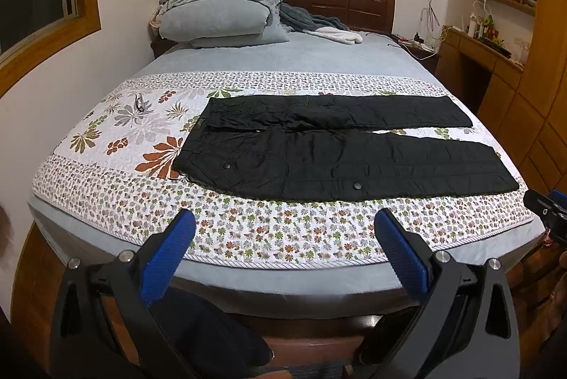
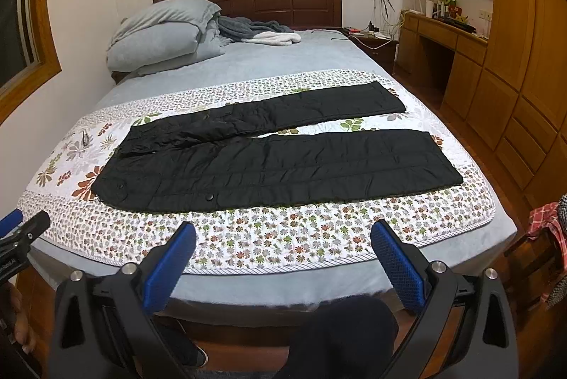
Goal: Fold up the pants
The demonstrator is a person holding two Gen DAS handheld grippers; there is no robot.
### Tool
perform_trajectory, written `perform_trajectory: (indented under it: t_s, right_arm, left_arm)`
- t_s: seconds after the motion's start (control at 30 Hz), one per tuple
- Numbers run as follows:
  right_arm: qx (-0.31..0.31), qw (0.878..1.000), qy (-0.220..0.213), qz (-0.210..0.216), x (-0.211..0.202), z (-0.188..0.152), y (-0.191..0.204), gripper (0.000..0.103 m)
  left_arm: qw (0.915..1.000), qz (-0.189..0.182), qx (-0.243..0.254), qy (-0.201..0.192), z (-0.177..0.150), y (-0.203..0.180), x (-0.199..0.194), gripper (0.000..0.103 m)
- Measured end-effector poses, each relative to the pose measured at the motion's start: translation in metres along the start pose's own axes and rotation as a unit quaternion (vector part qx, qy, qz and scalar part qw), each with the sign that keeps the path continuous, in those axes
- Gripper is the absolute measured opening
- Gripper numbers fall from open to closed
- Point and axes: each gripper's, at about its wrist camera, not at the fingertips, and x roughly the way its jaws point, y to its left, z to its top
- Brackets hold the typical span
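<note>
The black pants (image 1: 340,148) lie spread flat on the floral quilt (image 1: 248,237) that covers the foot half of the bed (image 1: 294,56), and their long axis runs crosswise, from the person's left to right, square to the direction both sets of fingers point. The waistband (image 1: 195,138) sits at the left end and the two leg cuffs (image 1: 496,162) at the right, with the legs parted in a narrow V so that a strip of quilt shows between them. The left gripper (image 1: 283,244) hangs off the near edge of the bed with its blue fingers (image 1: 170,255) spread wide and nothing between them; the right gripper (image 2: 283,247) does the same, fingers (image 2: 397,258) wide apart and empty. Both are well short of the cloth, which lies ahead of them and further onto the bed. Judging from the two views, the left gripper faces the waist end and the right gripper faces the legs, so each is the nearer one for its own end. The first fold probably calls for bringing one leg (image 2: 312,109) over the other (image 2: 319,166) along that long axis.
</note>
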Motion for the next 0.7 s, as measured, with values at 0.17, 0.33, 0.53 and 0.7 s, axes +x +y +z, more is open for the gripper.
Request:
perform_trajectory:
  t_s: [0.17, 0.33, 0.53, 0.7]
  right_arm:
    - [0.0, 1.0, 0.0, 0.0, -0.0001, -0.0004, -0.0001, 0.1]
    - [-0.001, 1.0, 0.0, 0.0, -0.0007, -0.0007, -0.0006, 0.1]
    - [-0.002, 1.0, 0.0, -0.001, -0.0008, -0.0004, -0.0009, 0.1]
    - [-0.002, 1.0, 0.0, -0.001, -0.0007, 0.0005, -0.0015, 0.1]
  left_arm:
    - [1.0, 0.0, 0.001, -0.001, 0.001, 0.0005, -0.0006, 0.1]
    - [1.0, 0.0, 0.0, -0.002, 0.0015, -0.0001, 0.0003, 0.1]
    - [1.0, 0.0, 0.0, -0.002, 0.0002, 0.0008, -0.0009, 0.1]
    - [1.0, 0.001, 0.0, -0.004, 0.0015, 0.0021, -0.0031, 0.1]
